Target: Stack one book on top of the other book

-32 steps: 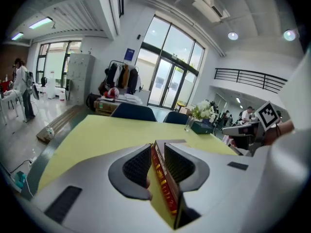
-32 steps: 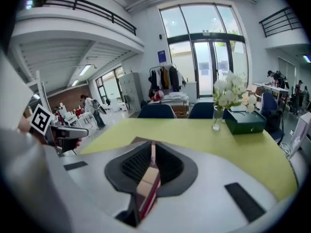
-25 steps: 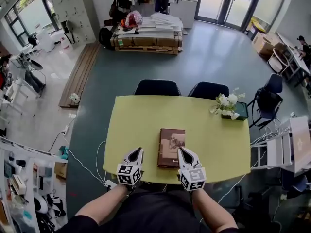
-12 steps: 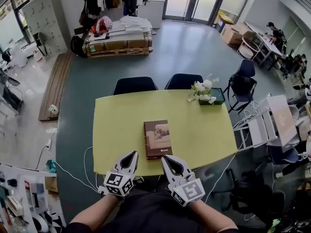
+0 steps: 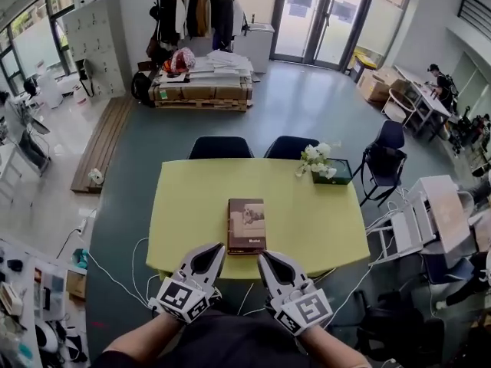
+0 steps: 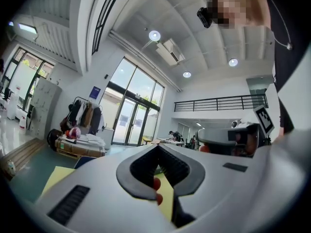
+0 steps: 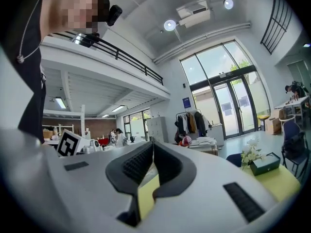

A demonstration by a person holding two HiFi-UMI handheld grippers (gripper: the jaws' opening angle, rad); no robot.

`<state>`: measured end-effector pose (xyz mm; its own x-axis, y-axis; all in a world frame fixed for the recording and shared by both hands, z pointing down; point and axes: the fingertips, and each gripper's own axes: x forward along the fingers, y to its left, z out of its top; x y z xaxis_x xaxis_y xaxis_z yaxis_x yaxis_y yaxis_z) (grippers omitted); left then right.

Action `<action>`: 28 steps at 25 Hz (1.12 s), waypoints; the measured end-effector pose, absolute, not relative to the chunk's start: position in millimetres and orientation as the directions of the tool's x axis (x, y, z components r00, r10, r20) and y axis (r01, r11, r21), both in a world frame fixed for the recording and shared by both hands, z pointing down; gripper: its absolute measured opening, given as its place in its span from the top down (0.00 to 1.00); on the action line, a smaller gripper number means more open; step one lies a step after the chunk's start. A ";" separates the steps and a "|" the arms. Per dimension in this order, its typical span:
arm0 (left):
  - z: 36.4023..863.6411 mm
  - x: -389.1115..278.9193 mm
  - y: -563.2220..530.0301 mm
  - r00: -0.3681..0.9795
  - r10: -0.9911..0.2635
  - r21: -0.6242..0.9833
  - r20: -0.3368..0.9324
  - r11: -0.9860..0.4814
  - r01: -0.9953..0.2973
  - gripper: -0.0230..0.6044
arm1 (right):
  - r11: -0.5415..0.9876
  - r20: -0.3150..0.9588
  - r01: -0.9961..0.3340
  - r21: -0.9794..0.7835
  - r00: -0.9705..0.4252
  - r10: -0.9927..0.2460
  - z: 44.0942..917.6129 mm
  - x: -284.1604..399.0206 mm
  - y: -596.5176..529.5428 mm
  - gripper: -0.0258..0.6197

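1. I have two grippers: my left gripper [image 5: 215, 249] and my right gripper [image 5: 265, 257]. Both are clenched tip to tip on nothing.
2. They hang side by side over the near edge of one yellow table [image 5: 184, 205].
3. One brown book [image 5: 246, 225] shows. It lies flat just ahead, between my two jaw tips, with bare tabletop on either side.
4. Past the far edge are two dark chairs [image 5: 221, 146] and, ahead to the right, one flower box [image 5: 326, 169].
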<state>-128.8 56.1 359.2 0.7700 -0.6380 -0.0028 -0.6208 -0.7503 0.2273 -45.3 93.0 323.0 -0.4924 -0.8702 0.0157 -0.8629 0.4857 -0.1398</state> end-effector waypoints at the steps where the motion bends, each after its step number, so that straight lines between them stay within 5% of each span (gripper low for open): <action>1: 356.9 -123.8 72.4 0.772 -0.636 0.222 -0.009 -0.754 -0.619 0.95 | 0.496 0.009 -0.857 -0.140 -0.502 -0.865 324.0 -42.1 109.1 0.93; 15: 396.7 -20.0 351.0 0.772 -0.628 0.289 0.096 -0.725 -0.625 0.95 | 0.470 0.131 -0.838 -0.279 -0.518 -0.845 391.5 44.3 364.2 0.93; 28: 378.9 -76.6 391.1 0.679 -0.726 0.150 0.111 -0.663 -0.733 0.95 | 0.478 0.107 -0.857 -0.193 -0.502 -0.858 376.5 27.2 396.4 0.93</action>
<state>-76.6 391.1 378.9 0.6788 -0.7258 0.1113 -0.7335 -0.6631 0.1496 27.2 396.4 376.5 -0.5024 -0.8579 0.1074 -0.8570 0.4777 -0.1933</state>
